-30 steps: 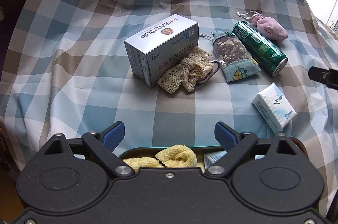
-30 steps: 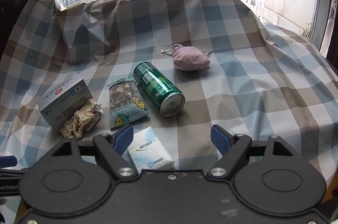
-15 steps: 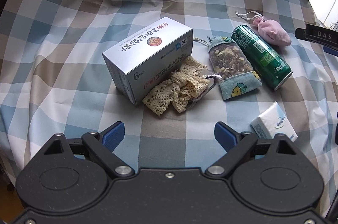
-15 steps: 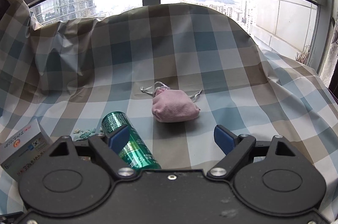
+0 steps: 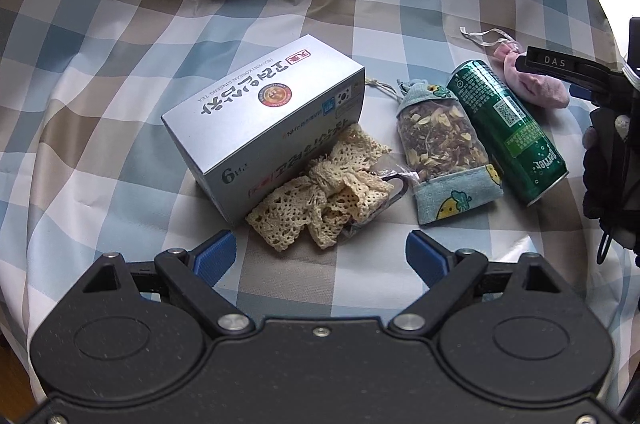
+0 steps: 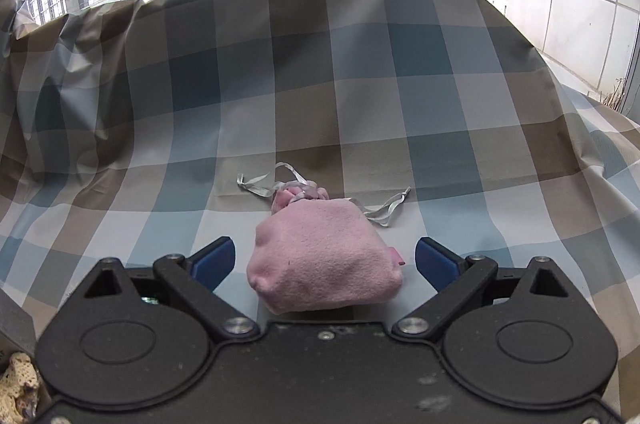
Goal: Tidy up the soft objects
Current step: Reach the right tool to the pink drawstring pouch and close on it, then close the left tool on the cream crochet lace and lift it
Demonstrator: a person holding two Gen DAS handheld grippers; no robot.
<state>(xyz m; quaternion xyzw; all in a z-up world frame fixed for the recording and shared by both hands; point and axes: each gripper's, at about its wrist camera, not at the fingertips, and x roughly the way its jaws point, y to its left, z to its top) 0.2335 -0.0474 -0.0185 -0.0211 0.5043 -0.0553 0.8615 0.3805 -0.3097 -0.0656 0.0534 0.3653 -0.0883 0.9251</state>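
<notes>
Checked tablecloth [image 6: 360, 111] carries a pink drawstring pouch [image 6: 320, 256] at six o'clock, untouched between the right gripper [image 6: 325, 260] and its opening jaws, which should close squarely on the plump middle, avoiding the ribbon; the left gripper [image 5: 320, 252] hangs open, empty.

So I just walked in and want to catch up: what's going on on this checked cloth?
A person is sorting soft things with two handheld grippers. The right gripper straddles the pink pouch, its jaws opening and not gripping yet. The left gripper hovers open before the lace cloth, beside the tea box, sachet and green can.
</notes>
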